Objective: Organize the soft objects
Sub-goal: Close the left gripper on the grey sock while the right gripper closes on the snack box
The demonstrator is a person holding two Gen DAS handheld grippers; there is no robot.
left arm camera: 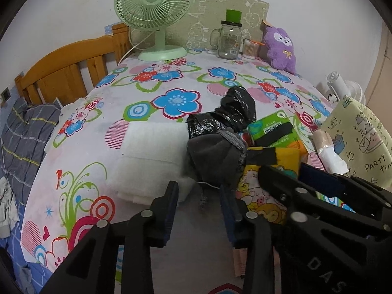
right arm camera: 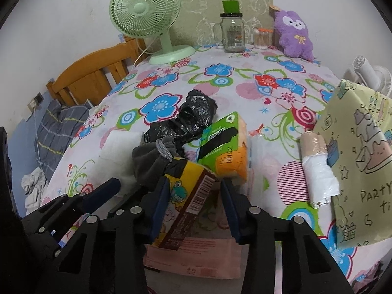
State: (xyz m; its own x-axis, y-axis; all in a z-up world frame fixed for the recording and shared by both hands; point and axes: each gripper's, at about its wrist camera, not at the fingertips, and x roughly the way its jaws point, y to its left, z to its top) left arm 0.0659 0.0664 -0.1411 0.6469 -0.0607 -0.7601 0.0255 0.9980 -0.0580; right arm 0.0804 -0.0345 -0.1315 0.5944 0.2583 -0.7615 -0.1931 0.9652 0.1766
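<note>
My left gripper (left arm camera: 198, 196) is open, its tips at the near edge of a dark grey fleece piece (left arm camera: 215, 156) with nothing pressed between the pads. The fleece lies against a folded white cloth (left arm camera: 152, 156) and a black plastic bag roll (left arm camera: 230, 112). My right gripper (right arm camera: 194, 193) is shut on a tilted yellow cartoon tissue pack (right arm camera: 188, 196), whose brown barcode side faces right. A green and orange tissue pack (right arm camera: 225, 147) leans behind it. A pink pack (right arm camera: 196, 257) lies flat underneath. A purple plush (right arm camera: 294, 34) sits at the back right.
A flowered sheet (left arm camera: 171, 78) covers the surface. At the back stand a green fan (left arm camera: 154, 12), a glass jar (left arm camera: 229, 39) and a cotton swab cup (left arm camera: 250, 49). A yellow-green cartoon bag (right arm camera: 360, 161) and a roll of white bags (right arm camera: 316, 169) sit right. A wooden bed frame (left arm camera: 66, 68) is left.
</note>
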